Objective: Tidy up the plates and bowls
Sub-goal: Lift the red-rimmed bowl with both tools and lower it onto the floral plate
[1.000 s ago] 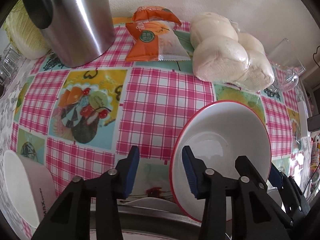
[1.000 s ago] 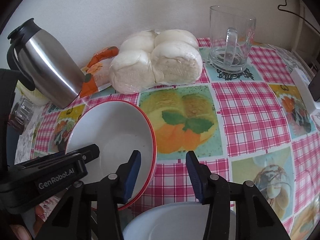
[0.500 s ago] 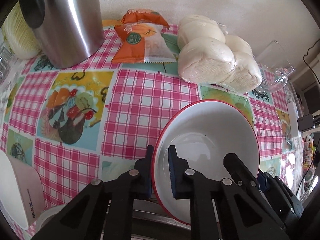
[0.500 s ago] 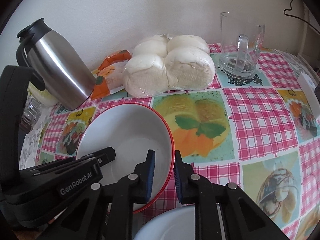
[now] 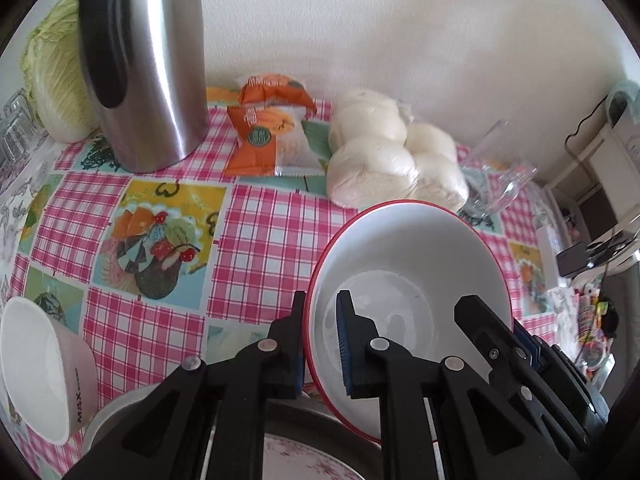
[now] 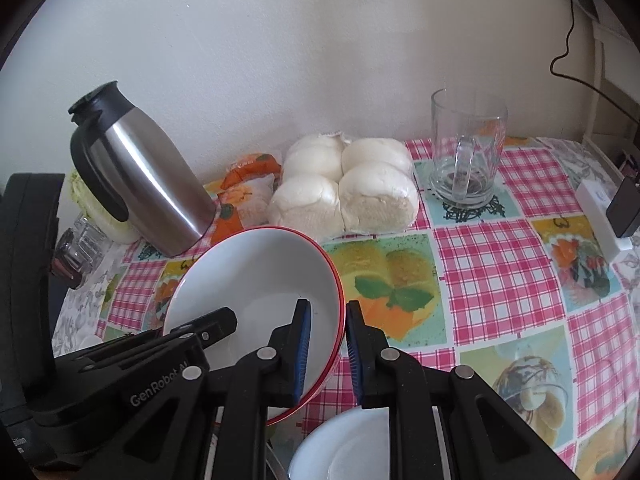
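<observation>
A white bowl with a red rim is held between both grippers above the checked tablecloth. My left gripper is shut on its left rim, one blue pad inside and one outside. My right gripper is shut on the opposite rim of the same bowl. A pale pink bowl lies tipped on its side at the near left. Below the grippers are a floral plate and a white plate, both partly hidden by the fingers.
Along the wall stand a steel thermos jug, orange snack packs, a bag of white buns and a glass mug. A cabbage and a small glass sit at the far left.
Both grippers went from open around the bowl's rim to shut on it. They then rose with the bowl and tipped upward, so more wall shows.
</observation>
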Tool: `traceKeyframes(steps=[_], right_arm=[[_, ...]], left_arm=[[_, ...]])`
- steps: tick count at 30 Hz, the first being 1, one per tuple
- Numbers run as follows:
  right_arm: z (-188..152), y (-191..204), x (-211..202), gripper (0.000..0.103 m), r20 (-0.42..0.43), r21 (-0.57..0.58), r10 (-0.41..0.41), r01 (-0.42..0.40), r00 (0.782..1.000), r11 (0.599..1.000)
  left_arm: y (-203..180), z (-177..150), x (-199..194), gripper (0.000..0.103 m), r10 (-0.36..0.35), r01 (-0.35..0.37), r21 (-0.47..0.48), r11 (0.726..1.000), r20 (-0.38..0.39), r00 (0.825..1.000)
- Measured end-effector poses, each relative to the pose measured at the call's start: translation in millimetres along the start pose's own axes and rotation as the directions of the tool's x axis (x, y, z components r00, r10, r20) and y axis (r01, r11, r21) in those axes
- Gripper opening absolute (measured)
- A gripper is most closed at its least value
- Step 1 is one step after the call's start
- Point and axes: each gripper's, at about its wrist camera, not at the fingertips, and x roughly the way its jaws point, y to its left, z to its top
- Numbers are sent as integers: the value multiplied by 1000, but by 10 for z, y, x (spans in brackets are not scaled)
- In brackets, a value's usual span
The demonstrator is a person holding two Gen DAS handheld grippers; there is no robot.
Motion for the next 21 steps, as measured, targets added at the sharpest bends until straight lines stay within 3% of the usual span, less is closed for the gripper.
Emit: traceKeyframes(steps=[7,21], right_arm=[[20,219,-404,19,38,-51,23,-21,999,998],[-284,767,-1056,19,16,-131,58,-55,998,990]], left_arm=[[142,-151,-478,14,-32,34,-39,999,54,998],[538,-597,-1236,14,-60,72,-116,991,101,993]])
